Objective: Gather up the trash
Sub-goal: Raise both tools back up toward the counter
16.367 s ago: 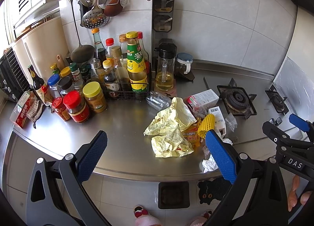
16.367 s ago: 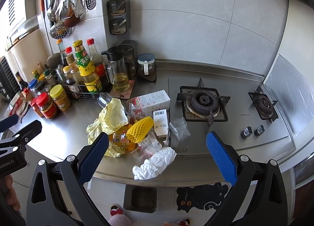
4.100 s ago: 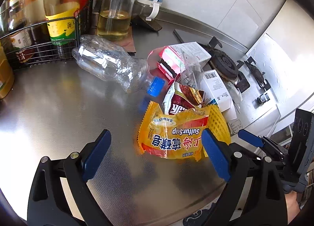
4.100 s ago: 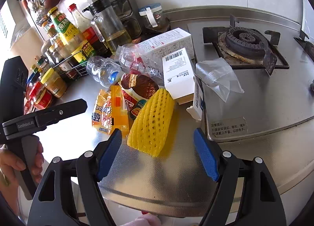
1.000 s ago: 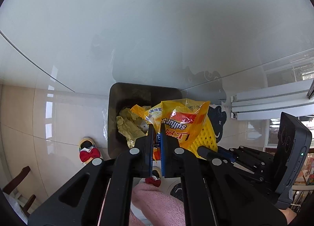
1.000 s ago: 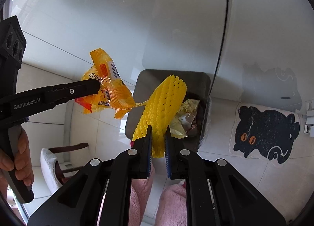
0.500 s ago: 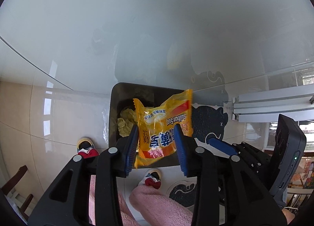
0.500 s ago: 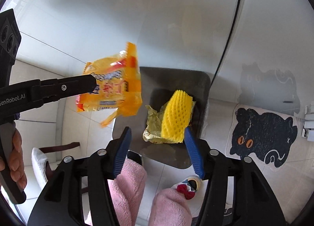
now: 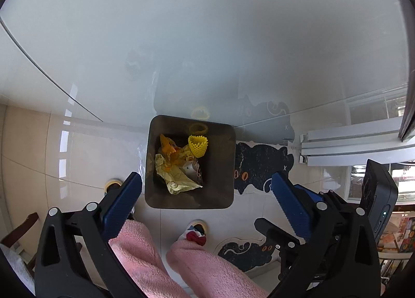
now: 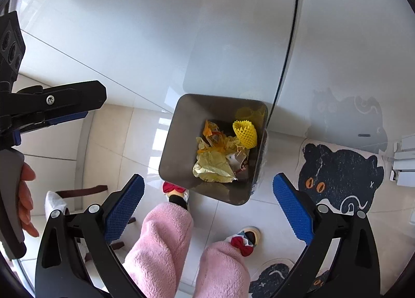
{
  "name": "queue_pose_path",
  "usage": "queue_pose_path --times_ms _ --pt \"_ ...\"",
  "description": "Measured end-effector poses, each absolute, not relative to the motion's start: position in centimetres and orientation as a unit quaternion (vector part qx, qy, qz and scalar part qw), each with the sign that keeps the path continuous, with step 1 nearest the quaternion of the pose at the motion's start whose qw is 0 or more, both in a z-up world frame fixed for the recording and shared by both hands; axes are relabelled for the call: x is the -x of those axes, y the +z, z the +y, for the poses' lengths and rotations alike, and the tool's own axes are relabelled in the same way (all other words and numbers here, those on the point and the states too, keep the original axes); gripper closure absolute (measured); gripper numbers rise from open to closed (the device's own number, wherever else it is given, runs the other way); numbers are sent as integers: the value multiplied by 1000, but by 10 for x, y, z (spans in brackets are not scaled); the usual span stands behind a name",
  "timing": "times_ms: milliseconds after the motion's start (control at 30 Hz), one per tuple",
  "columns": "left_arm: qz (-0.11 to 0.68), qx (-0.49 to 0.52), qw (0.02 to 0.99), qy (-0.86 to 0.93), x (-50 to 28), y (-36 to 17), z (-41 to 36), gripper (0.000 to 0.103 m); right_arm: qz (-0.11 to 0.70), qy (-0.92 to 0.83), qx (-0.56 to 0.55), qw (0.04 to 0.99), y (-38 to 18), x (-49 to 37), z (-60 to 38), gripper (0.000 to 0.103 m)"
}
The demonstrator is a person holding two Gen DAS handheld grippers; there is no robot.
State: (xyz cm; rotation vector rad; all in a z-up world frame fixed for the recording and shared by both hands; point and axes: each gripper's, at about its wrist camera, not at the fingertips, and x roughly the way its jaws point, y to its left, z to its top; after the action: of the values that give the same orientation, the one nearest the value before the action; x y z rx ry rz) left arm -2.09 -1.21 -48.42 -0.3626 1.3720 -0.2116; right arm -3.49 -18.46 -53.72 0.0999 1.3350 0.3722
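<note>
A dark square trash bin (image 9: 228,163) stands on the tiled floor below both grippers; it also shows in the right wrist view (image 10: 179,140). Inside lie a yellow foam fruit net (image 9: 198,144) (image 10: 245,133), an orange soap wrapper (image 9: 167,146) (image 10: 214,137) and crumpled yellow paper (image 9: 176,181) (image 10: 211,168). My left gripper (image 9: 206,203) is open and empty above the bin's near edge. My right gripper (image 10: 208,203) is open and empty above the bin, to the right of the left one.
White cabinet fronts (image 9: 207,38) rise behind the bin. A black cat floor mat (image 10: 339,171) lies to the right of the bin. The person's pink-trousered legs (image 10: 166,246) and slippers stand just in front of it.
Both grippers have opened fully. The soap wrapper has dropped from the left gripper and the foam net from the right; both now lie in the bin.
</note>
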Motion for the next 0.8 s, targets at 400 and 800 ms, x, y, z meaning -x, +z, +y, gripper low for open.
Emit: queue_pose_path --times_ms 400,800 --pt "566 125 807 -118 63 -336 -13 8 548 190 -45 813 -393 77 -206 3" --pt "492 86 853 -150 50 -220 -17 8 445 162 -83 877 -266 77 -241 3"
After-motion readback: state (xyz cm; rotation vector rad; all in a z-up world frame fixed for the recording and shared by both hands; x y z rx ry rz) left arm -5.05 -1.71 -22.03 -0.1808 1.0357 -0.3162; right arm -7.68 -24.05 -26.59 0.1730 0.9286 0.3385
